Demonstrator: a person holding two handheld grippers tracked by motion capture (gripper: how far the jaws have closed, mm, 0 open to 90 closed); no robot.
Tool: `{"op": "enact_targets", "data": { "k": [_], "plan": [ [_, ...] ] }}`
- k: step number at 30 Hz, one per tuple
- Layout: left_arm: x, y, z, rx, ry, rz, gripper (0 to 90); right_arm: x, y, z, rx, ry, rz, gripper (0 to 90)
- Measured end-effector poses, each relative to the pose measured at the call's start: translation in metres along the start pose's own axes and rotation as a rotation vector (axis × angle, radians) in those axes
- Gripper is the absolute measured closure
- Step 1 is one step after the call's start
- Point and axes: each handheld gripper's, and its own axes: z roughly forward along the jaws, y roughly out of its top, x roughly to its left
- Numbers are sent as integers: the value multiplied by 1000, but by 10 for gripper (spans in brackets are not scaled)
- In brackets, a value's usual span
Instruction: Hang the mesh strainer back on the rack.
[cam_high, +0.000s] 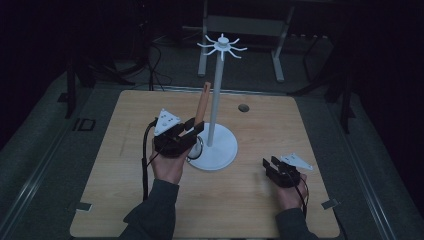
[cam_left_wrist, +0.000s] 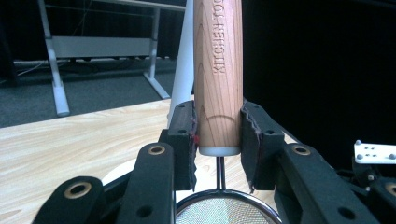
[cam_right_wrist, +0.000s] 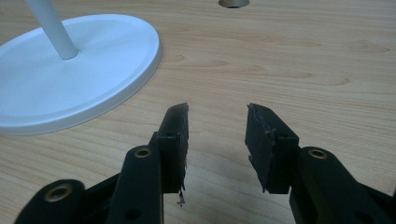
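A small strainer with a wooden handle (cam_left_wrist: 218, 70) and a metal mesh bowl (cam_left_wrist: 226, 210) is clamped at the handle's lower end by my left gripper (cam_left_wrist: 218, 140). In the high view the handle (cam_high: 202, 102) stands tilted up beside the pole of a white hook stand (cam_high: 216, 90), and the left gripper (cam_high: 192, 131) hovers over the stand's round base (cam_high: 225, 150). My right gripper (cam_high: 268, 163) rests low on the table at the right, open with nothing between its jaws. From its own view the right gripper (cam_right_wrist: 217, 126) faces bare wood, the stand's base (cam_right_wrist: 93, 88) at upper left.
The stand's top carries a ring of white hooks (cam_high: 221, 46). A small round hole (cam_high: 243, 107) sits in the tabletop behind the stand. A white table frame (cam_high: 245, 30) stands on the floor beyond the wooden table (cam_high: 125, 200).
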Motion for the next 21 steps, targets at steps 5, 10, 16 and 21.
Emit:
{"op": "enact_targets", "data": {
  "k": [5, 10, 16, 21],
  "plan": [
    [1, 5, -2, -11, 1, 2, 685, -1, 0, 0, 2, 0, 0, 589],
    [2, 9, -4, -25, 5, 2, 685, -1, 0, 0, 4, -1, 1, 589],
    [2, 12, -7, -49, 3, -12, 685, -1, 0, 0, 3, -3, 0, 589],
    [0, 15, -8, -69, -1, -21, 685, -1, -1, 0, 4, -5, -1, 589]
  ]
}}
